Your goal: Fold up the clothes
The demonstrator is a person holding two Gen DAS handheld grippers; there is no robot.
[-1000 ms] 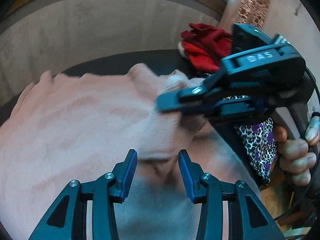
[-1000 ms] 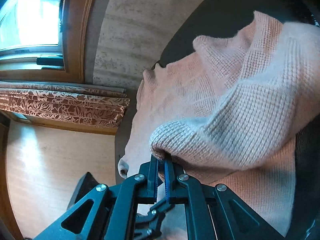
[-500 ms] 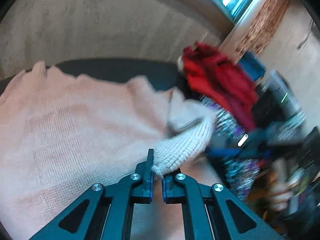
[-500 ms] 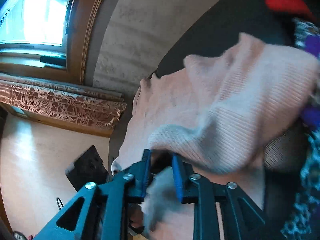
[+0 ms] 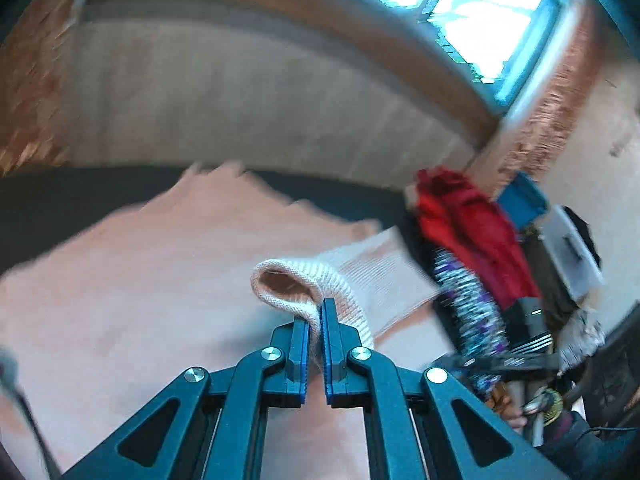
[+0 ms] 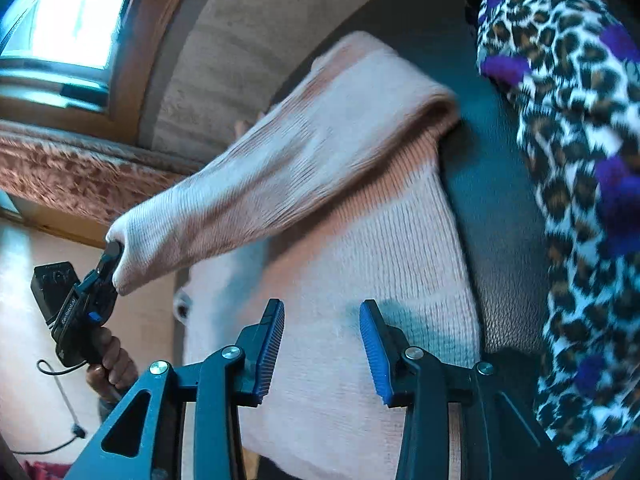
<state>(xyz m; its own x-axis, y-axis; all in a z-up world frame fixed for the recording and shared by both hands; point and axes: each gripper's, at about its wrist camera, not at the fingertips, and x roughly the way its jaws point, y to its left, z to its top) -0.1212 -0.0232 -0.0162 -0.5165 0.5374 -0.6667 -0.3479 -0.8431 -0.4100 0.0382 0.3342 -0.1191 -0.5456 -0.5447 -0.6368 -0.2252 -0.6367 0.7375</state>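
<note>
On the dark table (image 6: pixel 492 264), under your two grippers:
Sweater: the pink knit sweater (image 5: pixel 132 304) lies spread over the table's dark top, its body reaching toward the far edge by the wall; in the right wrist view it covers the stretch below the right gripper, with a bare strip of table along its right side.
Left gripper: your left gripper (image 5: pixel 315 344) has its blue pads pressed together on the ribbed cuff of the sweater's sleeve (image 6: pixel 280 168). The cuff curls open just above the fingertips.
Sleeve: seen from the right wrist, it is drawn out in a raised band from the sweater's shoulder toward the left gripper at the picture's left, off the body beneath it.
Left hand: your hand (image 6: pixel 114 360) wraps the left gripper's handle, out past the table's edge over the pale floor.
Right gripper: your right gripper (image 6: pixel 322 350) stands spread, its jaws having just been opening; nothing sits between the pads, and the sweater's body lies below them.
Other clothes: a leopard-print garment with purple patches (image 6: pixel 576 184) is piled along the table's right edge, and a red garment (image 5: pixel 468 220) lies beyond it near the far right corner.
Left wrist view: blurred throughout.
</note>
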